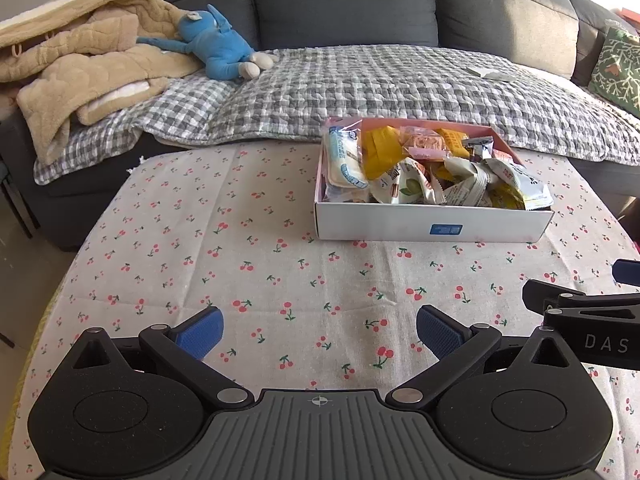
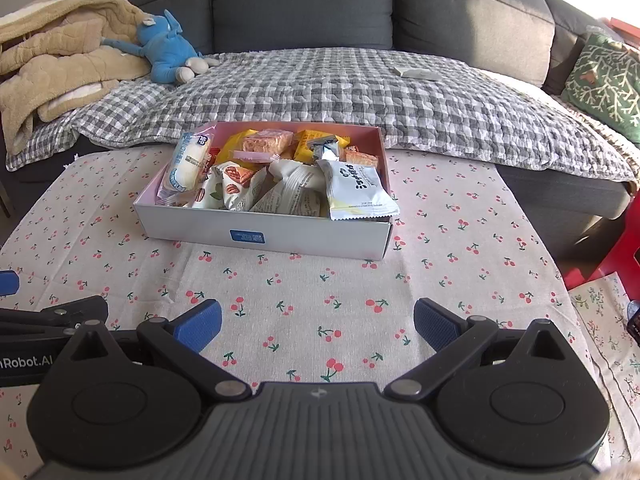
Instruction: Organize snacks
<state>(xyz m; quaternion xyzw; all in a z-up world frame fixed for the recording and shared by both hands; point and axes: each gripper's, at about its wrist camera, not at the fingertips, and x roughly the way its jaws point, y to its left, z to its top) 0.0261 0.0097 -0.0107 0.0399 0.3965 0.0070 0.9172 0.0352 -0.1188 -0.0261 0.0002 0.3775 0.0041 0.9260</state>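
Tablecloth (image 2: 320, 280): snack box (image 2: 260, 236) beyond fingers (image 2: 198, 326).

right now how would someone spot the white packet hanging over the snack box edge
Find the shallow white box on the cherry-print tablecloth before the grey sofa. At its front right corner lies a white packet with black lettering, its serrated end overhanging the rim.

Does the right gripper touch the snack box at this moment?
Apart. In the right wrist view, bare cherry tablecloth lies between the open right gripper and the snack box.
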